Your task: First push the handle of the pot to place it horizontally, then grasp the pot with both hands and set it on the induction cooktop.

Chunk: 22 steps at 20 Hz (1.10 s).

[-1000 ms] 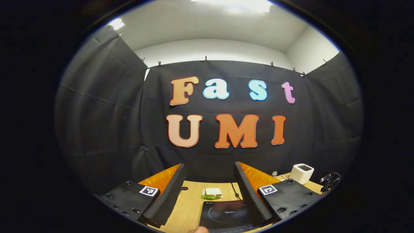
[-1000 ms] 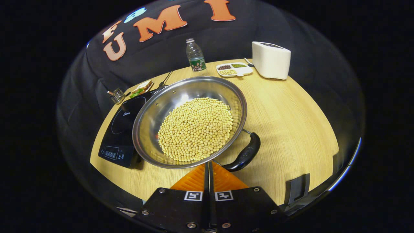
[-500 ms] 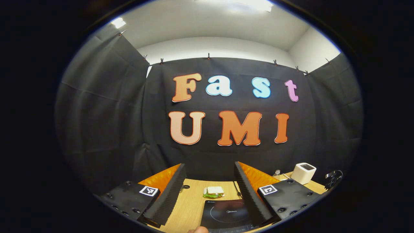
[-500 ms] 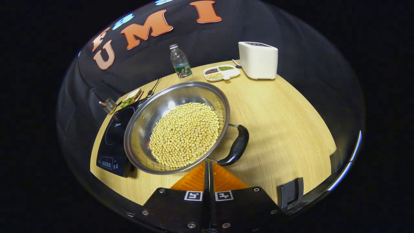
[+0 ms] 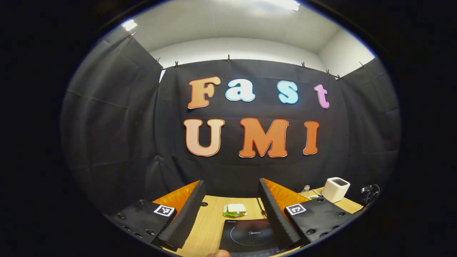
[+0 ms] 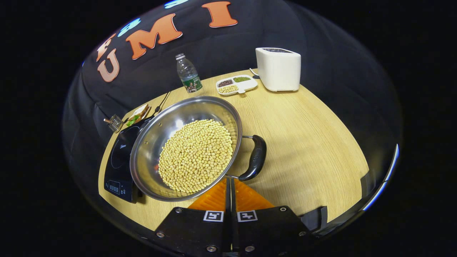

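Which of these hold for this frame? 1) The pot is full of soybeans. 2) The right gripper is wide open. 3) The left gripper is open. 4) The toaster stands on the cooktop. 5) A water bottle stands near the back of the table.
1) True: the pot holds a heap of soybeans.
2) False: the right gripper has its fingers pressed together, just by the pot's rim.
3) True: the left gripper has a wide gap, with the induction cooktop seen through it.
4) False: the toaster stands on the table, far from the cooktop.
5) True: the water bottle stands upright there.
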Tool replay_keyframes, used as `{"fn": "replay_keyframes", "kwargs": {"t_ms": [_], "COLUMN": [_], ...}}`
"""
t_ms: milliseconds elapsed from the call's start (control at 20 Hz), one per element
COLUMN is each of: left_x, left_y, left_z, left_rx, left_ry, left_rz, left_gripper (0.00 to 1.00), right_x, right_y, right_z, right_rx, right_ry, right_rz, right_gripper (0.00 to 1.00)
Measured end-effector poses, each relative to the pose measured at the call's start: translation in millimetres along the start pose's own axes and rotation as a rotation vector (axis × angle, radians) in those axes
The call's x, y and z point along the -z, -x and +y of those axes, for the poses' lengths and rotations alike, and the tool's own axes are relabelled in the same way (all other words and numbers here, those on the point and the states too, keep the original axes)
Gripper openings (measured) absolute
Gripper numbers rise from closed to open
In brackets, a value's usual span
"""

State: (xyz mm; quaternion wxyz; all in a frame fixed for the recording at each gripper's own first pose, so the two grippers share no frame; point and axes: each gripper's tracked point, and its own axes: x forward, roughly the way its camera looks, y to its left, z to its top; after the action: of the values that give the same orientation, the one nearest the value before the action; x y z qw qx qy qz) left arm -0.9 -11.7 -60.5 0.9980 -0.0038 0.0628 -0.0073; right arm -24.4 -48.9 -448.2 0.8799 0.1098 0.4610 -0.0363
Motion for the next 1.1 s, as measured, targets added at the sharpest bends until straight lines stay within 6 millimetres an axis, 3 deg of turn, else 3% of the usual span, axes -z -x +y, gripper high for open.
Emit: {"fn": "replay_keyframes", "kwargs": {"t_ms": [700, 1000, 1100], "left_x": [-1.0, 26.6, 45.7], "left_y": [-18.6, -31.5, -35.5], "left_z": [-7.8, -17.9, -25.7], "left_rx": [-0.042, -0.095, -0.100], "left_ry": [-0.043, -0.071, -0.081], "left_rz": [-0.027, -0.028, -0.013], "left_gripper": [1.00, 1.00, 1.00], "right_x": [-37.9, -55.3, -62.1], "right_y": [-30.2, -42.7, -47.6], "right_z": [-22.1, -28.7, -29.2], "right_rx": [0.025, 0.027, 0.028], "right_ry": [-0.069, -0.094, -0.097], "right_rz": [-0.015, -0.020, -0.024], "right_gripper": [0.00, 0.00, 0.00]}}
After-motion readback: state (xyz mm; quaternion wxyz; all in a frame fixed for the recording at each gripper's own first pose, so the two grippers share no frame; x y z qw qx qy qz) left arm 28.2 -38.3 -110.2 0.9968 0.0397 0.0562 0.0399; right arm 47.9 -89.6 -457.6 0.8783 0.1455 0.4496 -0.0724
